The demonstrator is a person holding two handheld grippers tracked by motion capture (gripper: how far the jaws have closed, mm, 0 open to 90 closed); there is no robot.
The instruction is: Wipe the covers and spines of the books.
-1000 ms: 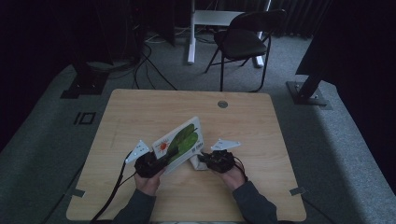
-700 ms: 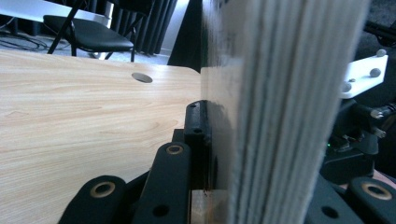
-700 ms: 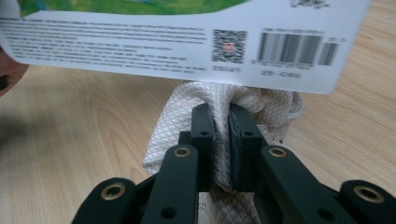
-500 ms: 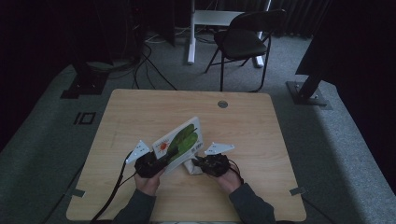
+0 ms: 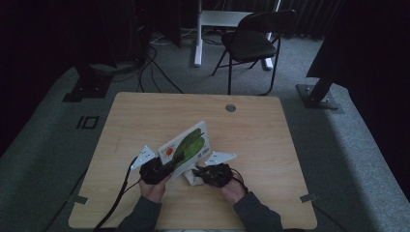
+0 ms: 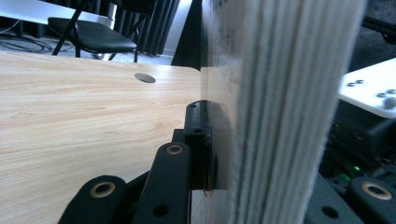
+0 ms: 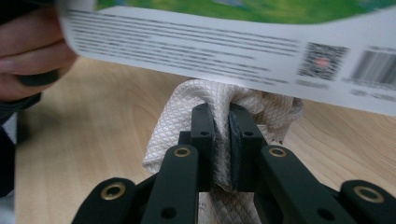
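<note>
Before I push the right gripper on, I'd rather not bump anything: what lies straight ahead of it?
The right gripper, shut on the white cloth, points at the book tilted just above and beyond it. The book's cover probably comes first, though depth is unclear.

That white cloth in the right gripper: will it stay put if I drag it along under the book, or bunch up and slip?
The cloth looks soft and floppy: it bunches in folds around the right gripper, so expect more bunching. Its quilted weave probably gives the shut jaws decent hold. The book, tilted above it in the left gripper, seems stiff enough not to sag.
</note>
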